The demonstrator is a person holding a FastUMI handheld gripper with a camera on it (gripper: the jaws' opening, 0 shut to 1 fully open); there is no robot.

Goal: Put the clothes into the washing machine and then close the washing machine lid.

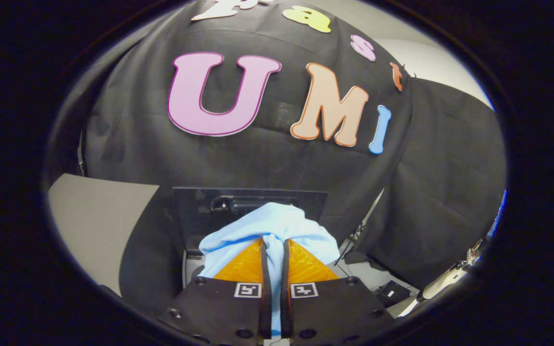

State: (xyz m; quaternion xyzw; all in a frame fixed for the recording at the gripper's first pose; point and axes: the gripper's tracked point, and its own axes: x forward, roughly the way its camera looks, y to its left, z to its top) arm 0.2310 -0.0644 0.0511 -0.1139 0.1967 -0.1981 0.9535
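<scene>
A light blue garment [277, 226] is pinched between my two fingers and bunches up over their tips. My gripper [274, 242] is shut on it, holding it in the air. Just beyond the cloth stands the washing machine's raised dark lid [195, 211], upright against the black cloth wall. A pale strip of the washing machine's body [191, 269] shows below the garment, left of my fingers. The drum opening is hidden behind the cloth and my fingers.
Black cloth covers the wall behind and to the right. A grey panel [99, 226] stands to the left. On the floor to the right lie a small black box [392, 290] and cables [354, 240]. A pale curved object [443, 283] sits at far right.
</scene>
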